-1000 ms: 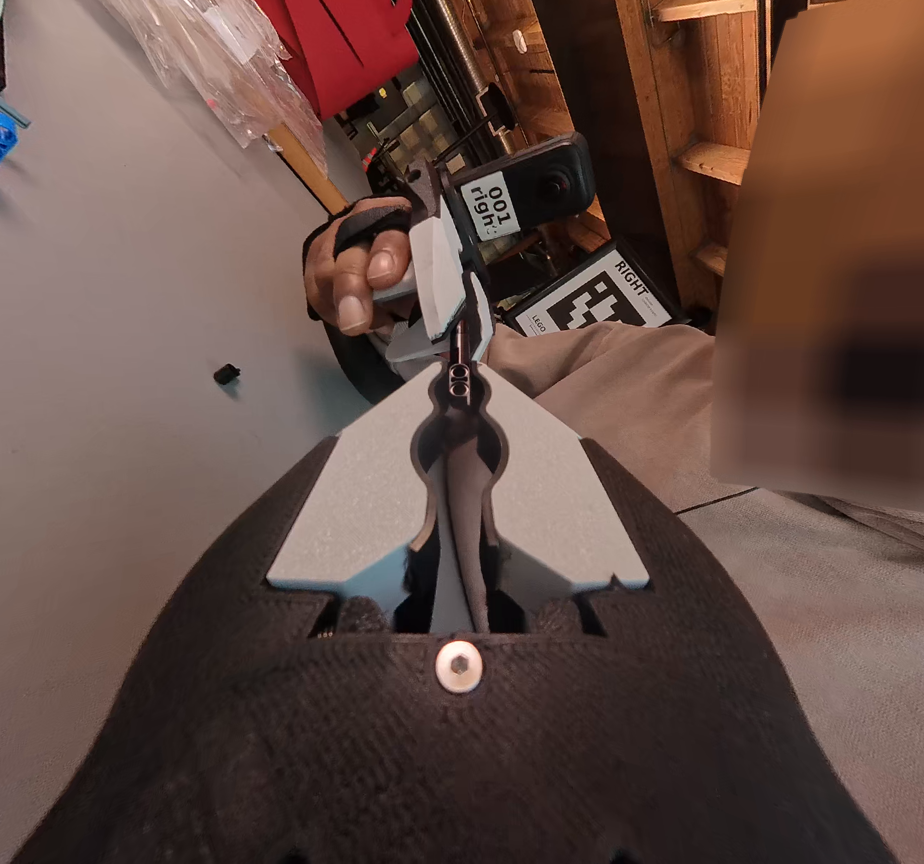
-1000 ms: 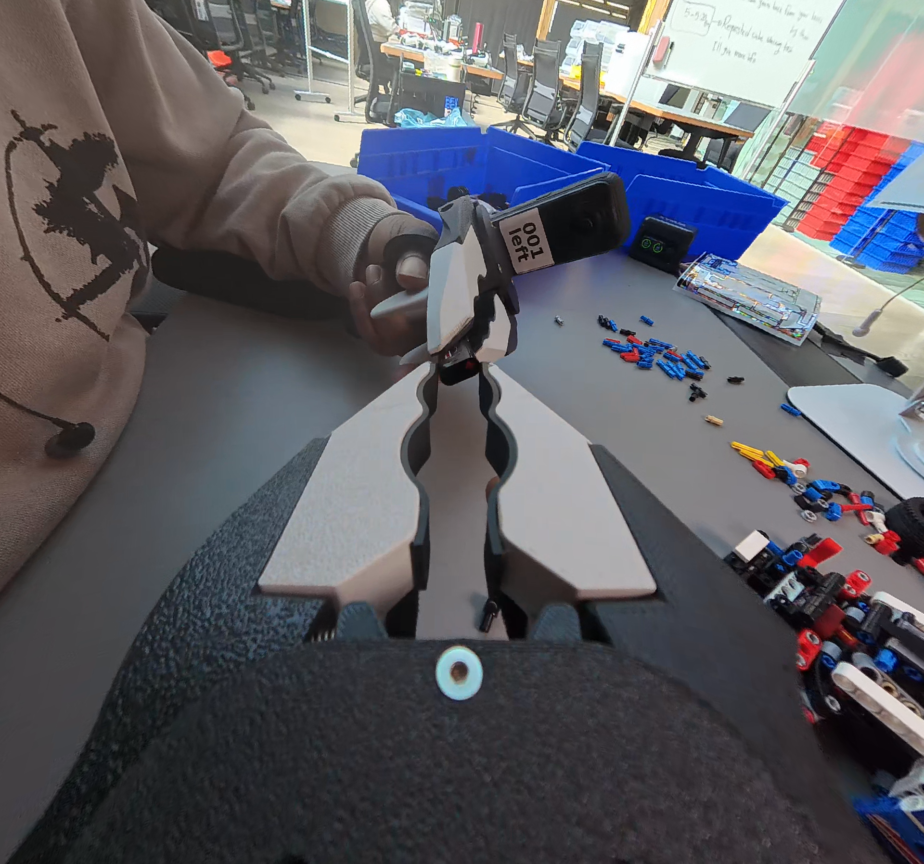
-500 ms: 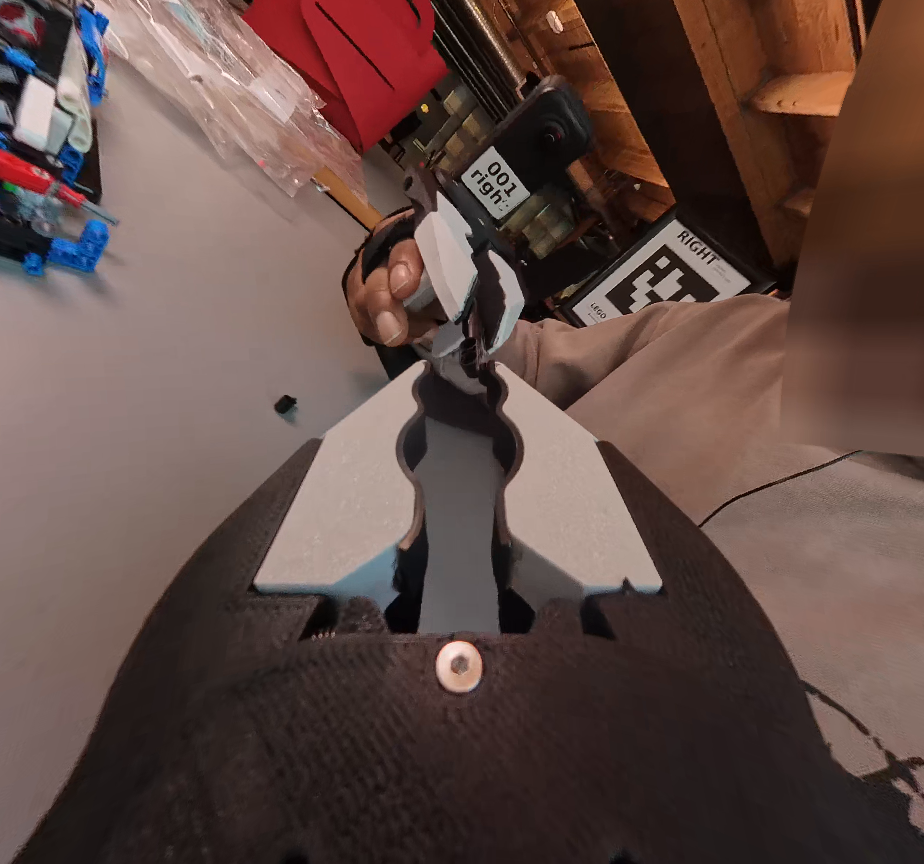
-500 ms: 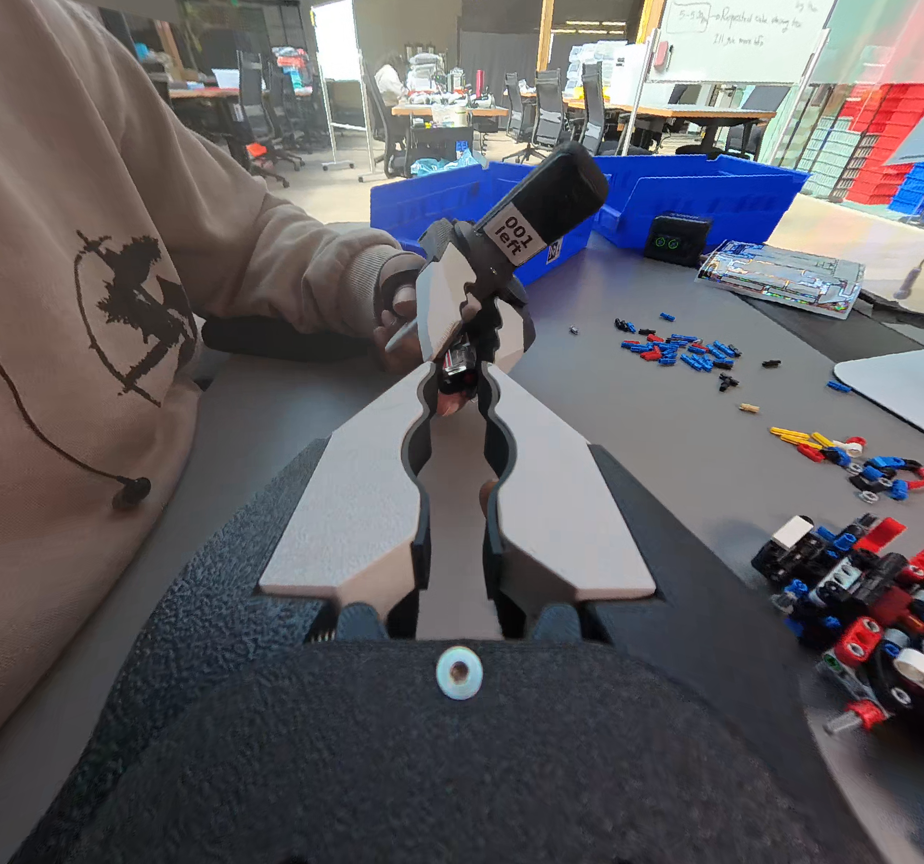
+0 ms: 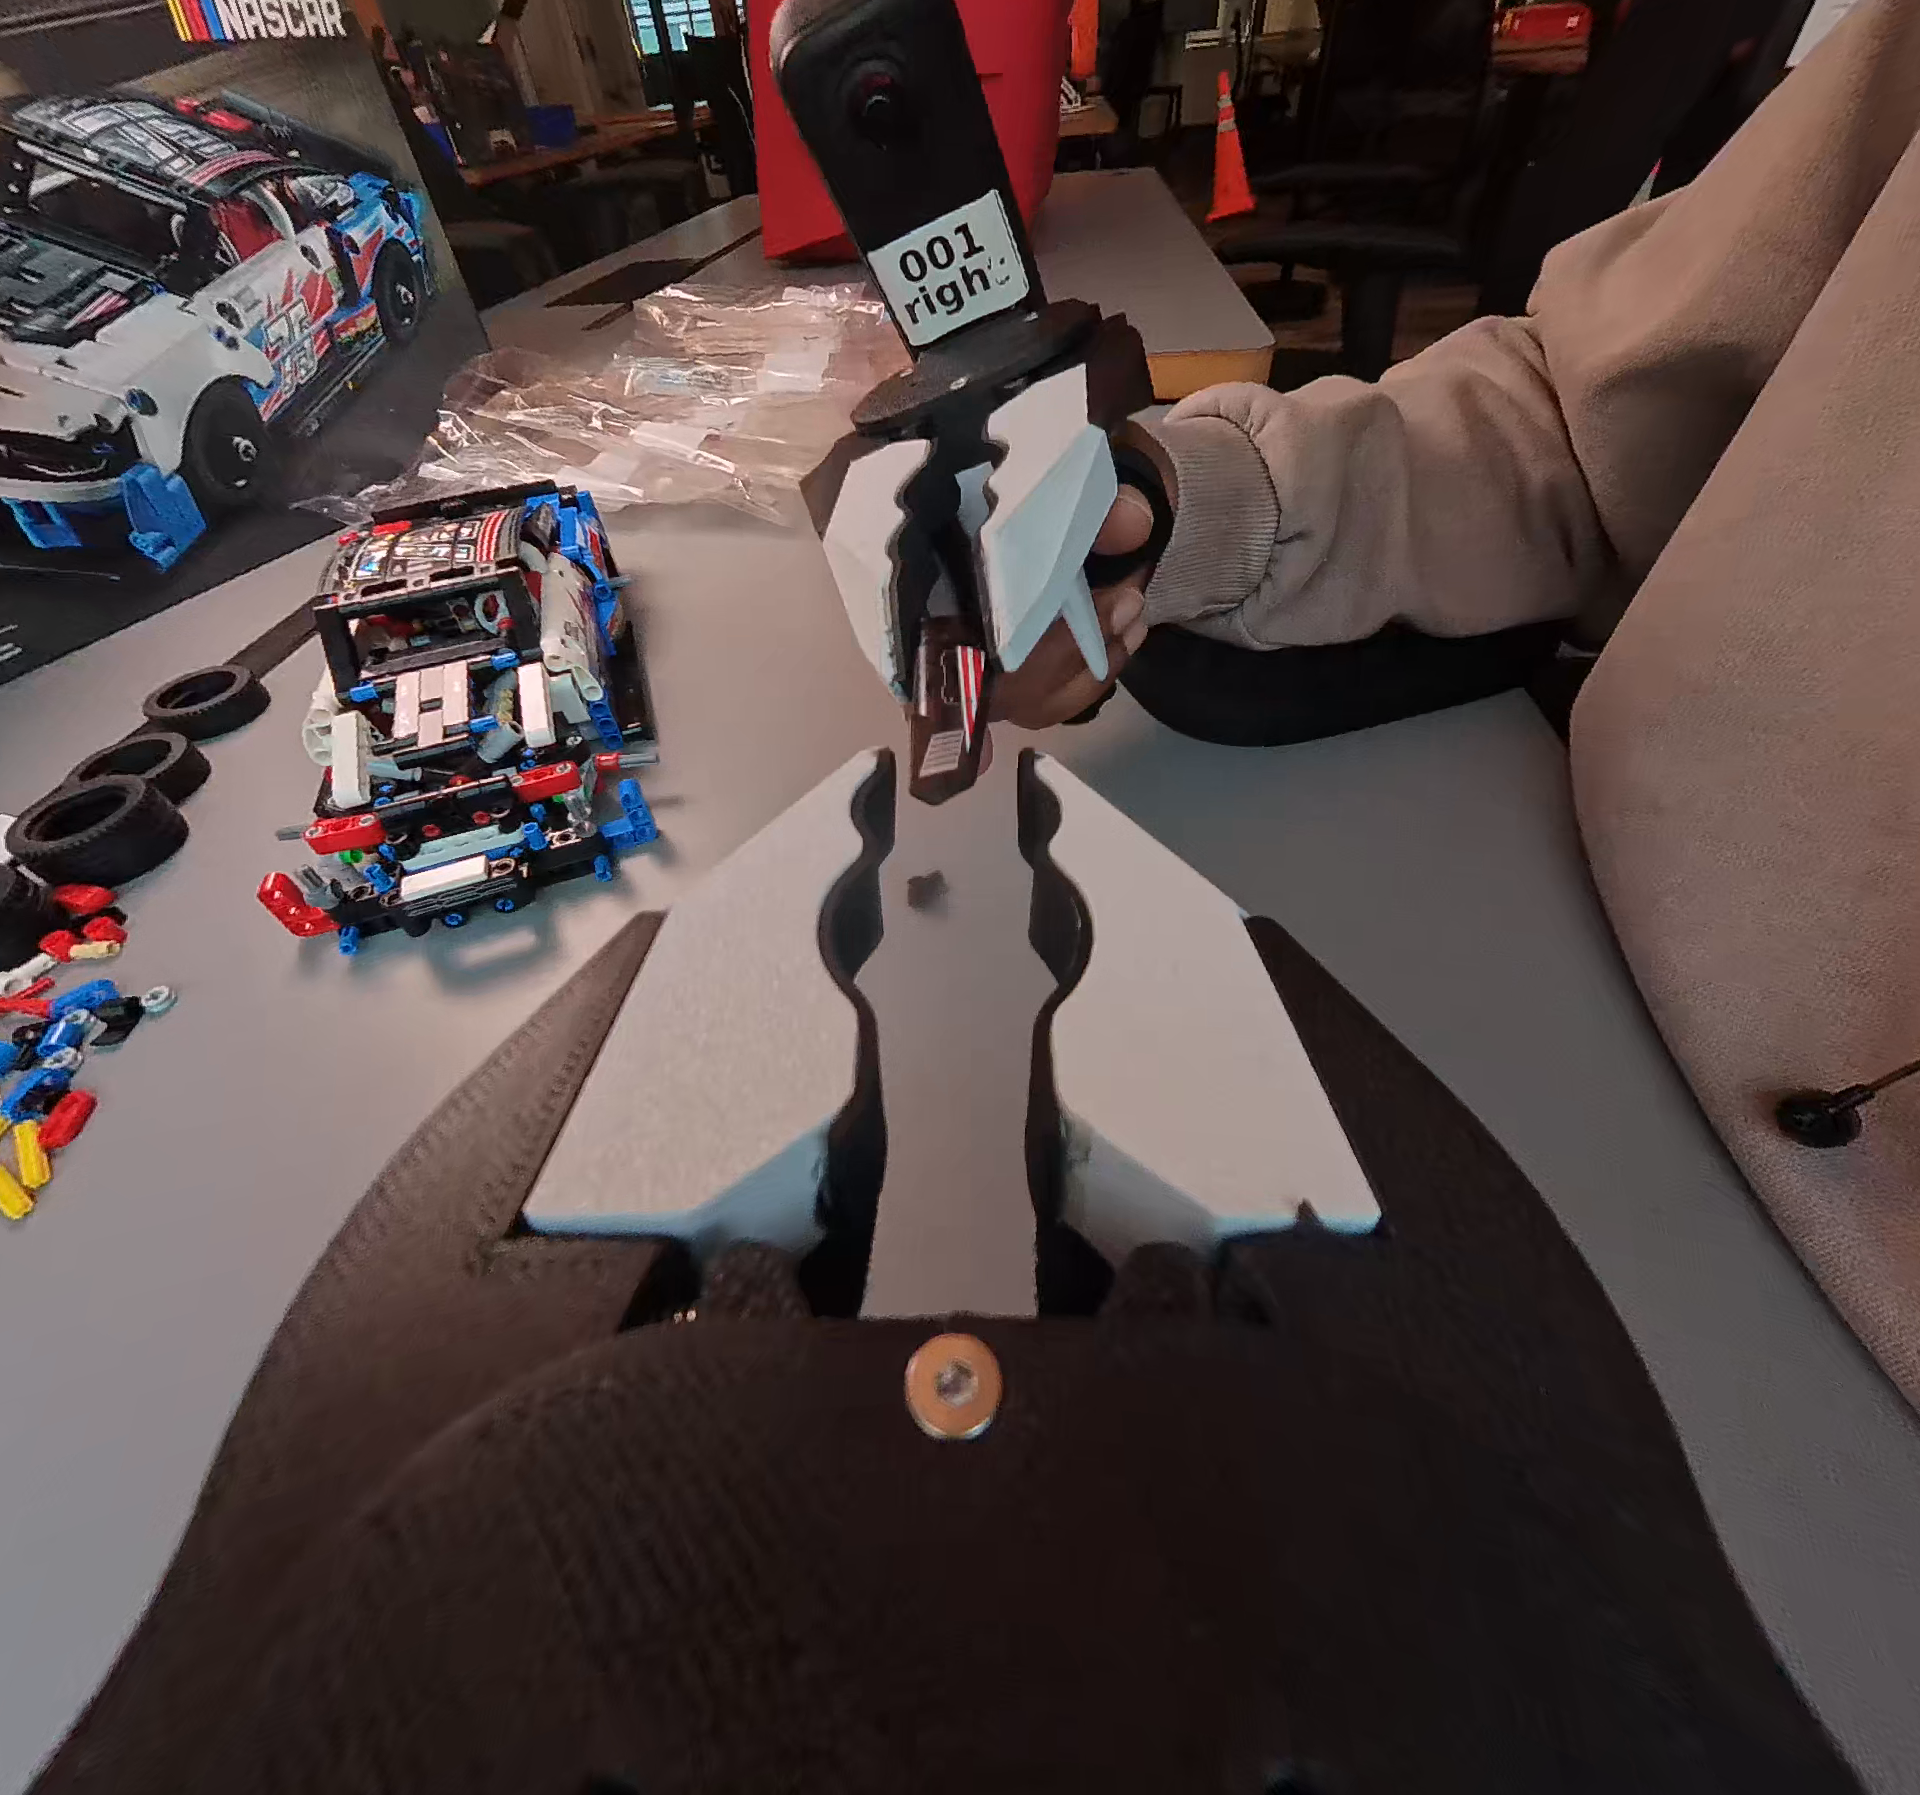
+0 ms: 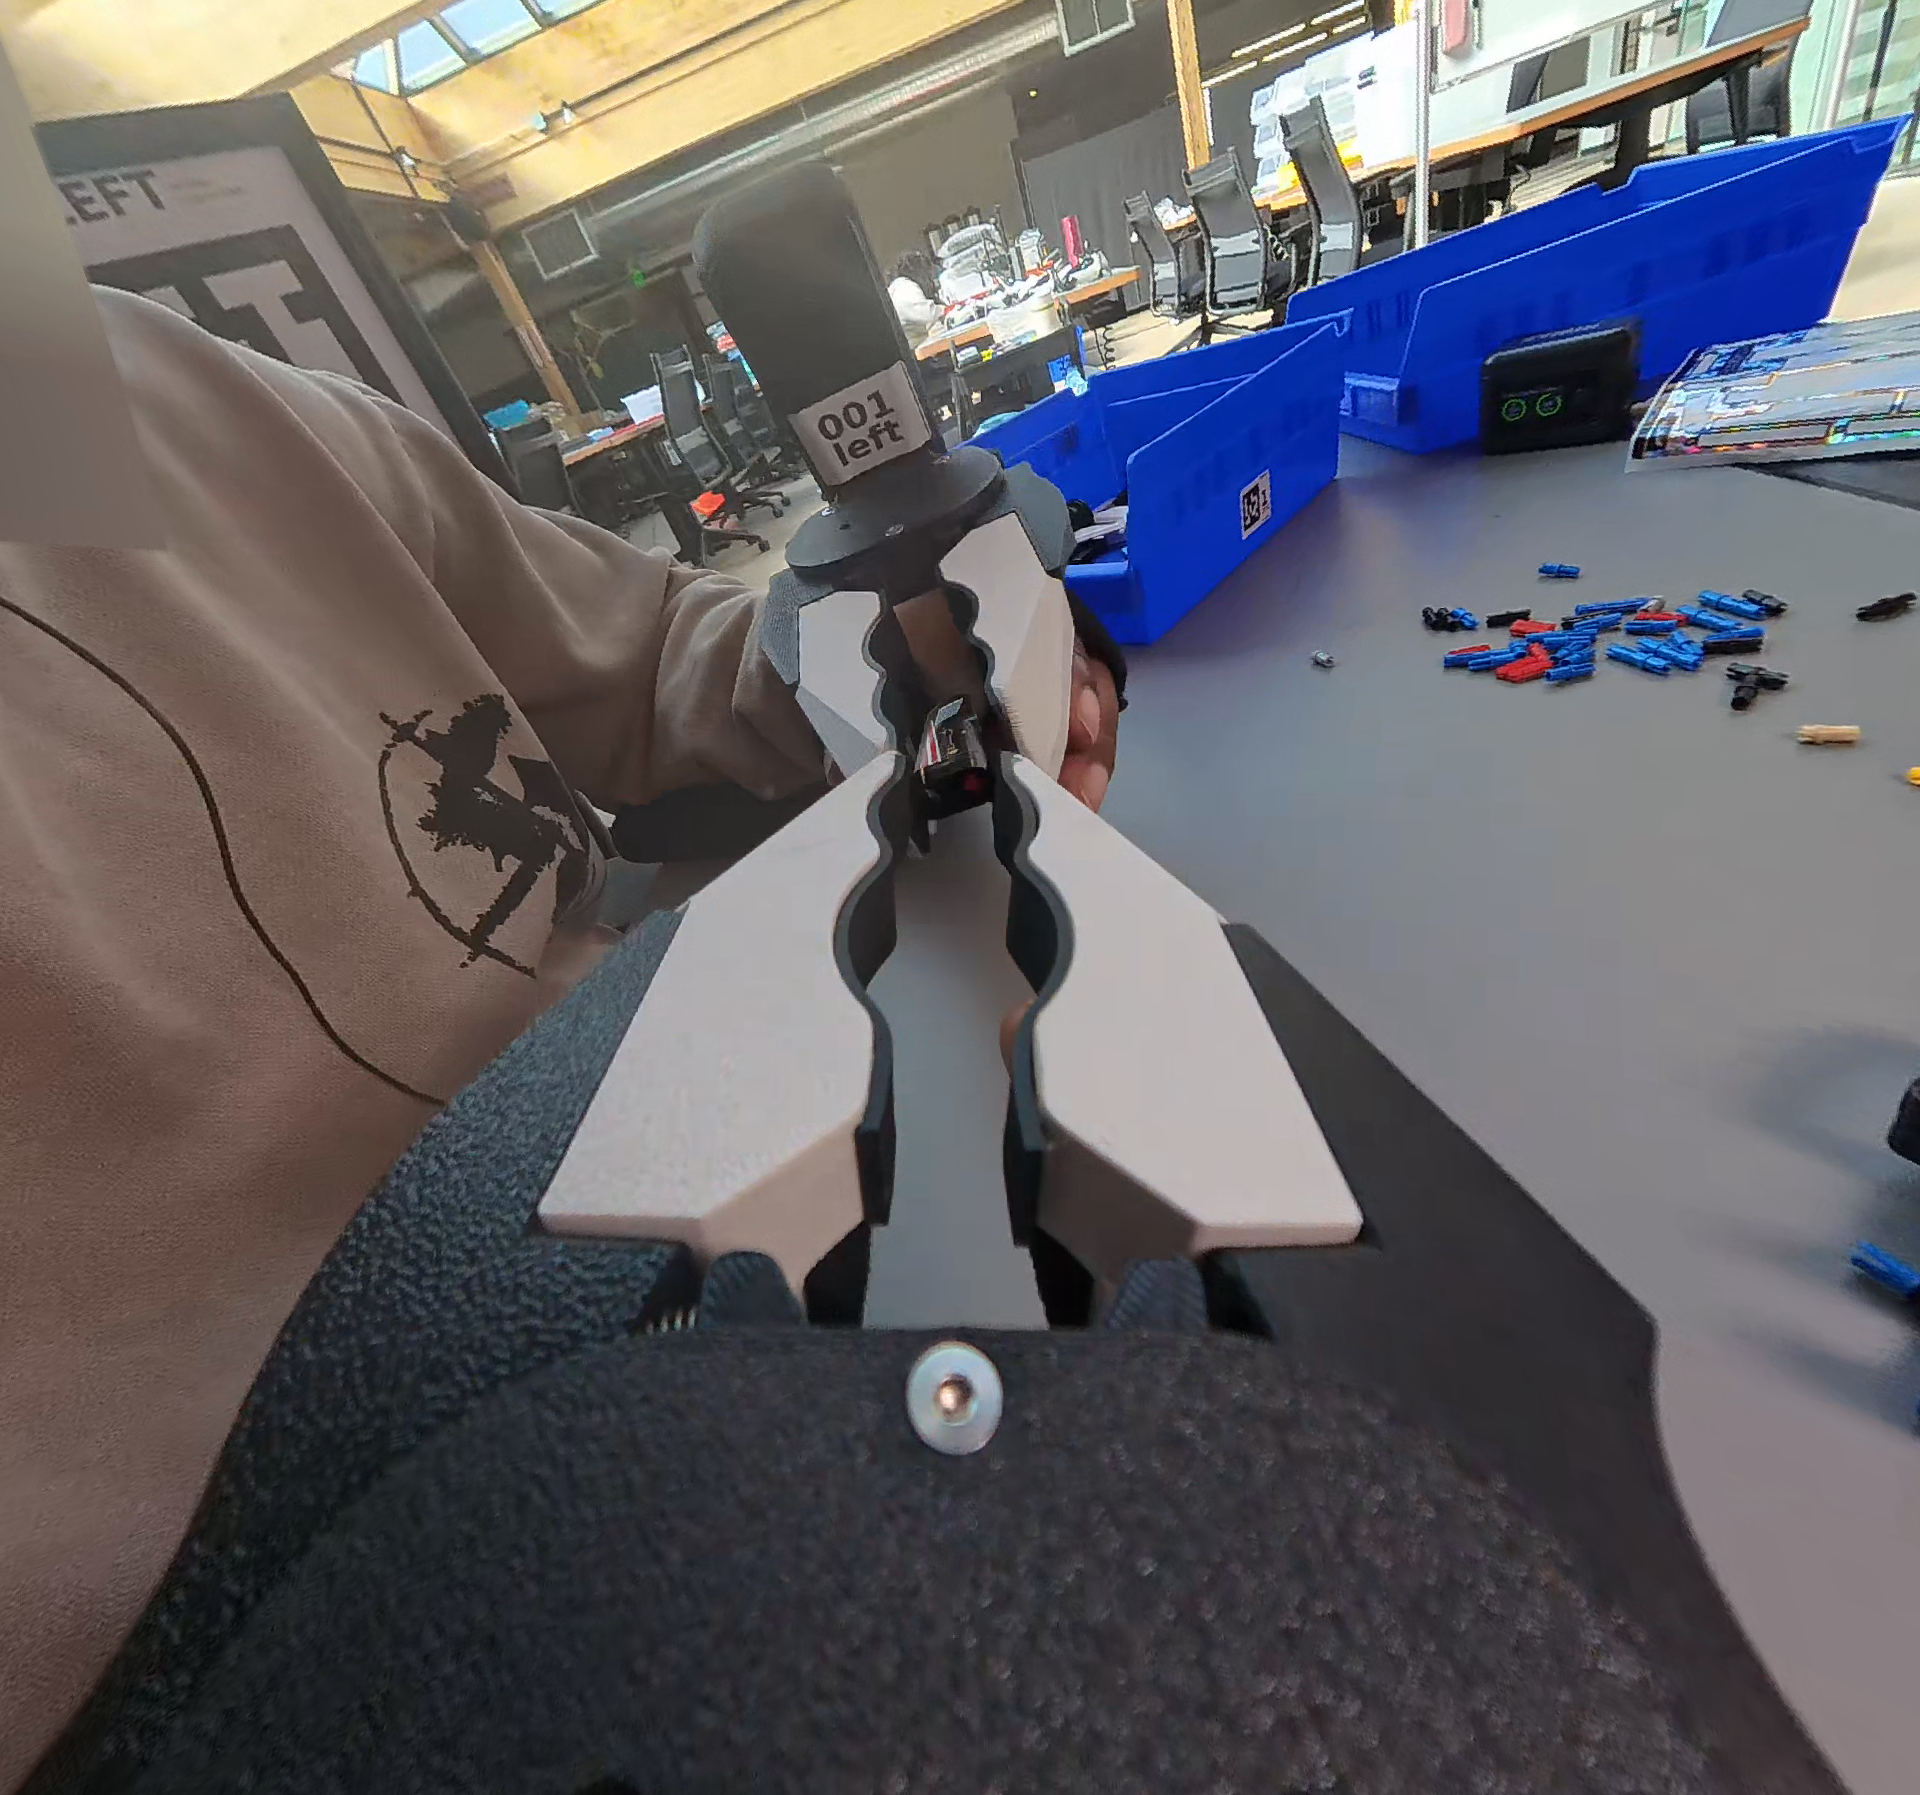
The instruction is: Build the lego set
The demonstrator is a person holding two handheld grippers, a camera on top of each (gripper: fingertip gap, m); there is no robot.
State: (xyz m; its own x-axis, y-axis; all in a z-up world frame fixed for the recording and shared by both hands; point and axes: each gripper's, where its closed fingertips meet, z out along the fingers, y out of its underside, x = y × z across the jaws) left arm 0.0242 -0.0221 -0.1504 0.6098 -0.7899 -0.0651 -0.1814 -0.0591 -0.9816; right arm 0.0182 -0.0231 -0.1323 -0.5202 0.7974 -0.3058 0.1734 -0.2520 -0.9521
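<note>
My right gripper (image 6: 948,774) is shut on a dark lego piece (image 5: 943,722) with a red and white striped sticker. It holds the piece above the grey table (image 5: 1351,862). In the left wrist view the right gripper (image 5: 940,675) points down at me, and the lower end of the piece hangs just between my left fingertips. My left gripper (image 5: 956,763) is open and empty. In the right wrist view the left gripper (image 6: 935,696) faces mine, with the piece (image 6: 954,748) between us. The partly built car (image 5: 473,706) stands on the table to the left.
A small black piece (image 5: 925,891) lies on the table under my left fingers. Tyres (image 5: 99,810), loose pieces (image 5: 52,1049), the set's box (image 5: 156,239) and plastic bags (image 5: 675,395) are on the left. Blue bins (image 6: 1226,498), loose pins (image 6: 1610,644) and a booklet (image 6: 1787,405) are on the right. Left tips and right tips are each some 20 centimetres from the partly built car (image 5: 473,706).
My left gripper has opened and let go of the dark piece, and the right gripper keeps hold of it. Both grippers have swung round, so the car and table now show.
</note>
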